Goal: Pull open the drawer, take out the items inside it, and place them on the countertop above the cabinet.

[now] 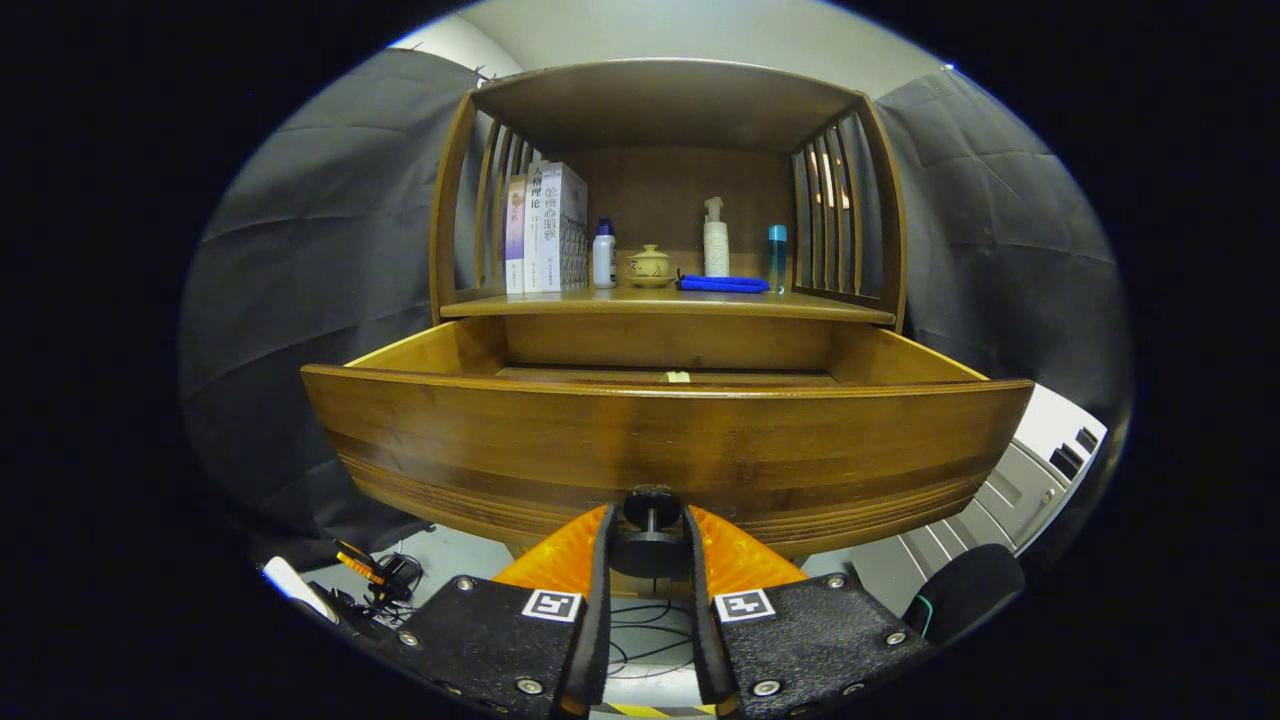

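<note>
The wooden drawer [660, 440] stands pulled out of the cabinet toward me, its curved front panel just ahead of my fingers. My gripper [650, 525] is shut on the dark drawer knob [652, 500] at the lower middle of that panel, one finger on each side of it. The front panel hides most of the drawer's inside; only a small pale item [678, 377] peeks over the rim near the back. Above the drawer lies the countertop [850, 310], roofed by a slatted wooden hutch.
On the countertop stand books [545, 230], a white bottle [603, 255], a small clay pot [649, 266], a pump bottle [715, 240], a blue cloth [722, 284] and a blue tube [777, 255]. A white appliance [1040, 470] sits lower right, cables [385, 575] lower left.
</note>
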The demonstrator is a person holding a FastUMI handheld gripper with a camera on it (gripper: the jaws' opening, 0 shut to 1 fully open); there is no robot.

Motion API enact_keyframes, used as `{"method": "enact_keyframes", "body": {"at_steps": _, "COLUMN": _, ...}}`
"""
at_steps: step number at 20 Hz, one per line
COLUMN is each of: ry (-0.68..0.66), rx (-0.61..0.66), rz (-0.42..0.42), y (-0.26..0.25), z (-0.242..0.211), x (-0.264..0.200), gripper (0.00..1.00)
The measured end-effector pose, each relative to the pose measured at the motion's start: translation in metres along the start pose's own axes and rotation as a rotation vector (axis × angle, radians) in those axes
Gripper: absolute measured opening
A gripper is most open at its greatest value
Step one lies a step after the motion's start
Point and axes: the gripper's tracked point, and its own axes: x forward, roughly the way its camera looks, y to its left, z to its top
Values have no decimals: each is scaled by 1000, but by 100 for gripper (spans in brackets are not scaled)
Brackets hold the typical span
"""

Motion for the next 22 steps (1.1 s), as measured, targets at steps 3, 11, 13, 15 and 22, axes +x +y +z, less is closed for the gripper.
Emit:
{"method": "enact_keyframes", "body": {"at_steps": 3, "ry": -15, "rx": -17, "rz": 8, "y": 1, "z": -1, "x": -3, "gripper": 36}}
{"method": "enact_keyframes", "body": {"at_steps": 11, "ry": -16, "rx": 16, "rz": 98, "y": 12, "z": 10, "x": -23, "gripper": 80}}
{"method": "enact_keyframes", "body": {"at_steps": 13, "ry": -37, "rx": -20, "rz": 92, "y": 7, "z": 26, "x": -30, "gripper": 95}}
{"method": "enact_keyframes", "body": {"at_steps": 15, "ry": -75, "rx": -39, "rz": 84, "y": 7, "z": 53, "x": -34, "gripper": 95}}
{"method": "enact_keyframes", "body": {"at_steps": 22, "ry": -107, "rx": -96, "rz": 43, "y": -6, "z": 128, "x": -12, "gripper": 95}}
